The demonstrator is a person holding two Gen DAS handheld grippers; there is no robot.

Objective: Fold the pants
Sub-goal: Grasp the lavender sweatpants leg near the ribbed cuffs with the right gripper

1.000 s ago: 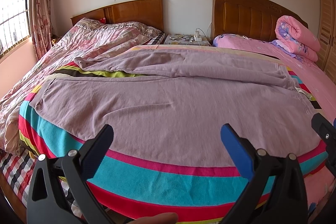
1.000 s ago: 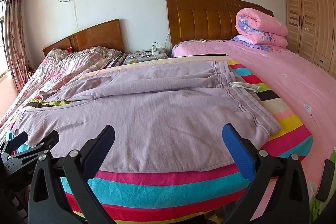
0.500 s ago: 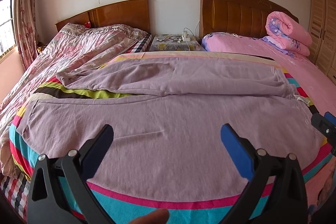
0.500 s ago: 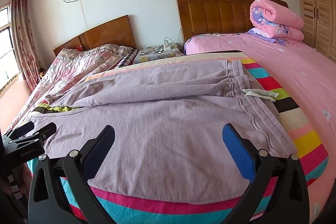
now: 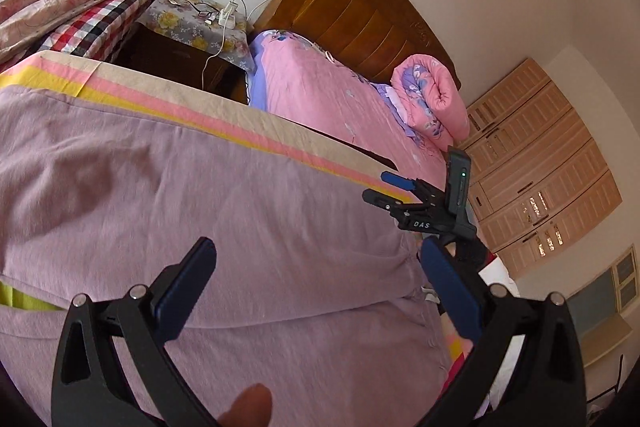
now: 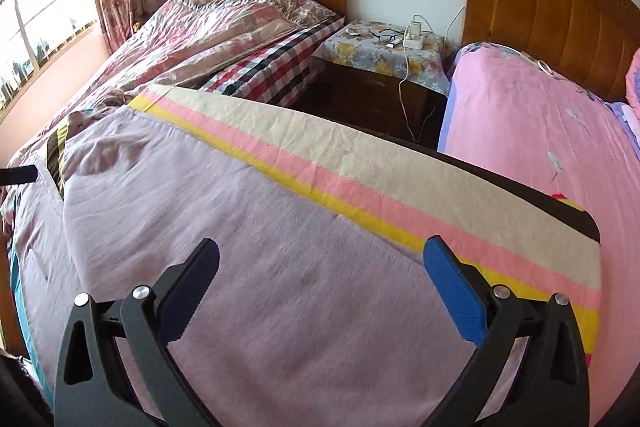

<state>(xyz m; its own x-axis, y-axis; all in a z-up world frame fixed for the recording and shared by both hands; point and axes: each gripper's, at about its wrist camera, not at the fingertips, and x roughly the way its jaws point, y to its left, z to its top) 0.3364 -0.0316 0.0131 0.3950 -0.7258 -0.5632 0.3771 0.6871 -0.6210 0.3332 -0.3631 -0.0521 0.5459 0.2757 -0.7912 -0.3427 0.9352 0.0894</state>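
Both grippers hover over the lilac pants, nothing yet grasped.

The pants (image 6: 248, 251) lie spread flat across the striped blanket (image 6: 400, 163), filling the centre and lower left of both frames, presumably laid out so a fold can begin. The left gripper (image 5: 320, 283) is spread wide and empty above the fabric at lower centre; the right gripper (image 6: 322, 279) is likewise wide apart, holding nothing, poised near the pants' far edge, likely the hem to grab.
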